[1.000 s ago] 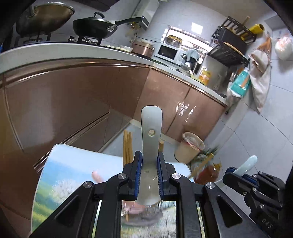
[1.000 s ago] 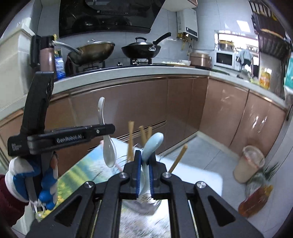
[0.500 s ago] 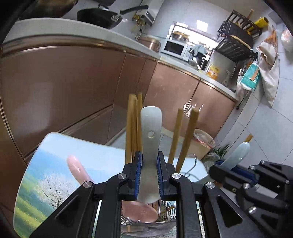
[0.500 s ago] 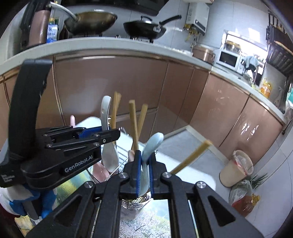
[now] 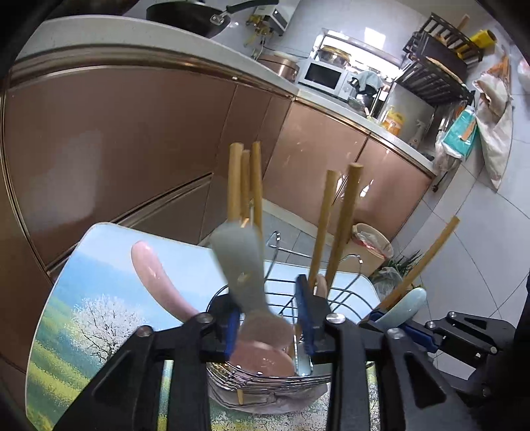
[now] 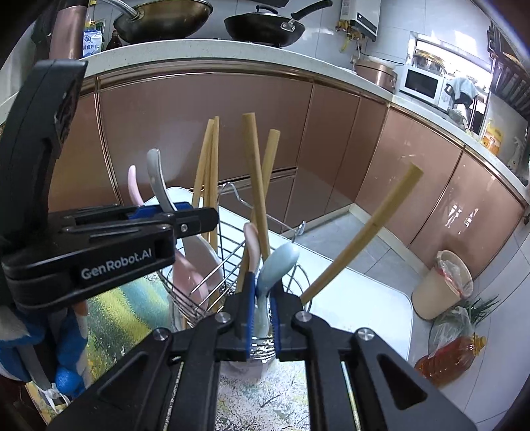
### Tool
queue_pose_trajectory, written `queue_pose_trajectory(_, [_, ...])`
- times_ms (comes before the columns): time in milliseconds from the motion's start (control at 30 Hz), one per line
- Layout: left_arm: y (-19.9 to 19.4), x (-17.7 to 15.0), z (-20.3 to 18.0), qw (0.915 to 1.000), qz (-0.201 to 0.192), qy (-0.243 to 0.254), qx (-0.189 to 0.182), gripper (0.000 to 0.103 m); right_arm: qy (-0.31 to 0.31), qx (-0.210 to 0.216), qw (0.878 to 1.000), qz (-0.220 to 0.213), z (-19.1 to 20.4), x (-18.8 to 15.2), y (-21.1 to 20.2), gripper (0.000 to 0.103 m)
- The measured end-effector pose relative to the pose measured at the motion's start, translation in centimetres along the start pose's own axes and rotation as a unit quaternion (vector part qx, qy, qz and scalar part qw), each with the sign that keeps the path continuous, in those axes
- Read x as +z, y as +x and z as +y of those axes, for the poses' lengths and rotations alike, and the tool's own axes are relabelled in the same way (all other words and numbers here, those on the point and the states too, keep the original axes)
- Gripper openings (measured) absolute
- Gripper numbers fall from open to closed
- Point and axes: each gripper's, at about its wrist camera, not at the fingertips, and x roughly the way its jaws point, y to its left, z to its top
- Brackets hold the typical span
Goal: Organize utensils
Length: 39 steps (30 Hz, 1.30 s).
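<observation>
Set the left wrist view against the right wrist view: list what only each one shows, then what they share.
Only the left wrist view: the black wall rack and the left gripper's jaws, which have just been opening, with the blurred grey spoon loose between them.

Only the right wrist view: the brass wok, the oil bottle, and the right gripper shut on the pale blue spoon.

Both: wire utensil basket, chopsticks, pink spoon, microwave, bin.

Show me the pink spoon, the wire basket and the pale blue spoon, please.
pink spoon [image 5: 155, 281]: left wrist view, middle of its handle.
wire basket [image 5: 281, 285]: left wrist view, back rim wires.
pale blue spoon [image 6: 278, 262]: right wrist view, upper end above the pads.
</observation>
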Motion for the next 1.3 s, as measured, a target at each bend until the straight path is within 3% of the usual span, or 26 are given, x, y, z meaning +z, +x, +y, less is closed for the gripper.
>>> queue_pose_trajectory(67, [-0.3, 0.1, -0.2, 1.0, -0.003, 0.003, -0.001, 0.046, 0.004, 0.001, 1.0, 0.0, -0.1, -0.1, -0.2, 0.009])
queue_pose_trajectory(567, [-4.9, 0.1, 0.2, 0.9992, -0.039, -0.002, 0.008, 0.059, 0.022, 0.0, 1.0, -0.019, -0.7, -0.7, -3.0, 0.01])
queue_pose_trajectory(1300, [-10.4, -2.3, 1.6, 0.998, -0.06, -0.005, 0.022, 0.064, 0.048, -0.009, 0.998, -0.046, -0.8, -1.7, -6.9, 0.019])
